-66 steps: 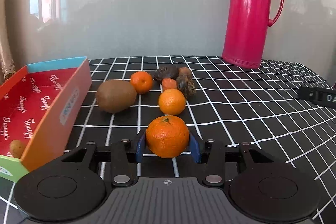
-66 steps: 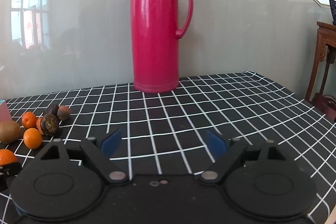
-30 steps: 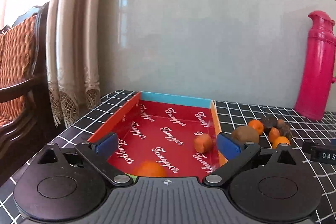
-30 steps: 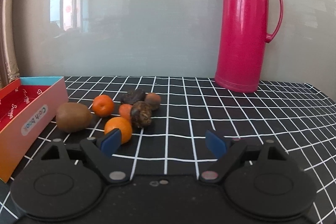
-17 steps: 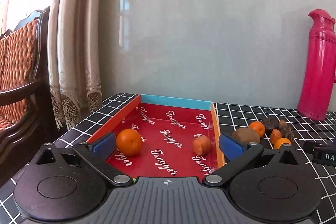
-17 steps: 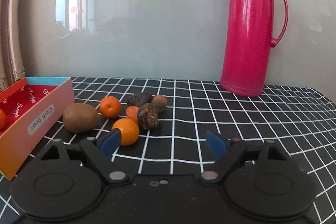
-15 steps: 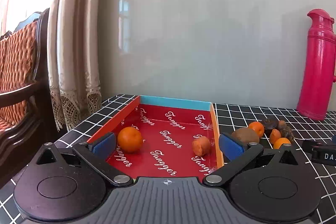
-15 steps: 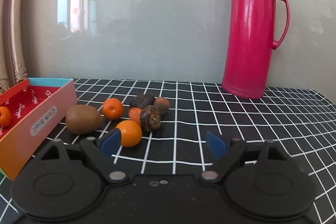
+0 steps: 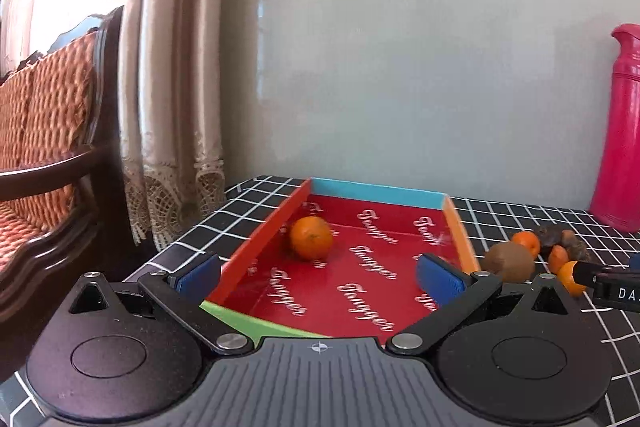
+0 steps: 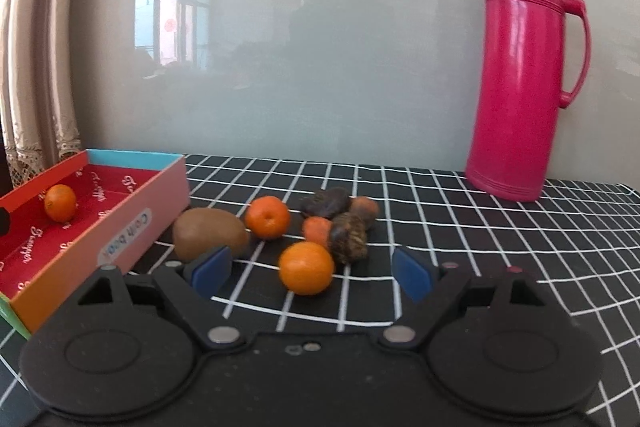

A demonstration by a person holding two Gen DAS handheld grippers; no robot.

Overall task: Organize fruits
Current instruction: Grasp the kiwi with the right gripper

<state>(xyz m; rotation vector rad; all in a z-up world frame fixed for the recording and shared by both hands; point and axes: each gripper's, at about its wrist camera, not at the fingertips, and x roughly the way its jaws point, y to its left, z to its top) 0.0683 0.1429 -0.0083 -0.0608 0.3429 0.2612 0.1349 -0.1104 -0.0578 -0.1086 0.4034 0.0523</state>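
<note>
Left gripper [image 9: 318, 273] jaws apart, empty, over red-lined cardboard box [image 9: 456, 223] holding round orange tangerine [image 9: 311, 237]; right gripper [image 10: 310, 273] jaws apart, empty

Bright daylight enters from the far left through the curtain [image 9: 172, 75], which is washed out. The glossy wall [image 10: 320, 67] mirrors a window [image 10: 172, 23]. Fisheye bending curves the edges, and slight motion blur softens nearby fruit.

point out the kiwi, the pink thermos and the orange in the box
kiwi [image 10: 210, 233], right wrist view, middle of its brown skin
pink thermos [image 10: 516, 87], right wrist view, middle of its body
orange in the box [image 9: 311, 238], left wrist view, centre of the fruit
</note>
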